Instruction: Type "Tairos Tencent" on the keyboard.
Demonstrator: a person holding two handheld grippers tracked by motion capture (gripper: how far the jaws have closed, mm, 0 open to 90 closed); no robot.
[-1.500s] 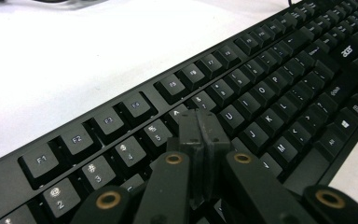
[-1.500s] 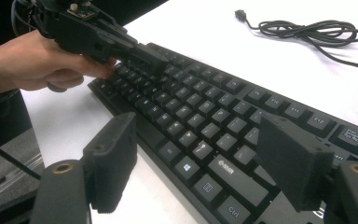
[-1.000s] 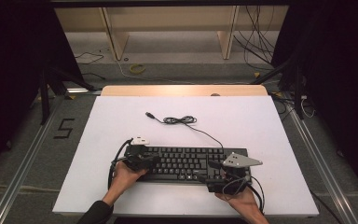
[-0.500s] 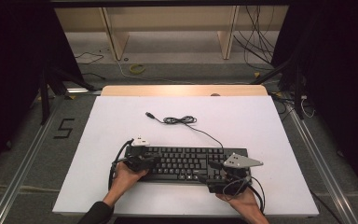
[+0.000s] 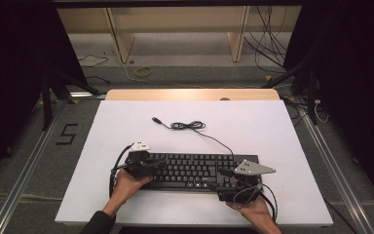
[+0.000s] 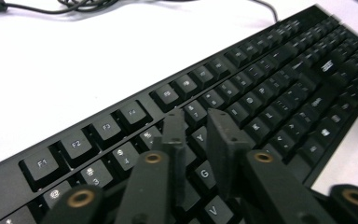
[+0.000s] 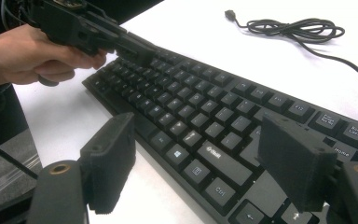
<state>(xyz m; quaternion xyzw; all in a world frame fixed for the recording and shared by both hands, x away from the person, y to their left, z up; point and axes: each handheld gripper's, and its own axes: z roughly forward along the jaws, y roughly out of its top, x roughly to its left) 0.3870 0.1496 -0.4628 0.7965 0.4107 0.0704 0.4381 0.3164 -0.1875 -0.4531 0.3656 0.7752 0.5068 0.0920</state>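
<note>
Black plastic keyboard [image 5: 195, 170] near the white table's [image 5: 272, 126] front edge looks stiff and light; grasp its thin ends. Left gripper [image 6: 199, 122], jaws just opening slightly, empty over keys; right gripper [image 7: 200, 154] gapes, straddling the front edge.

A white counter [image 5: 272, 126] with a pale wooden far edge stands on grey floor [image 5: 24, 161] marked with a black "5" [image 5: 66, 134], metal rails [image 5: 19, 190] flanking it, wooden shelving [image 5: 175, 24] and loose cables [image 5: 268, 44] beyond, darkness either side.
</note>
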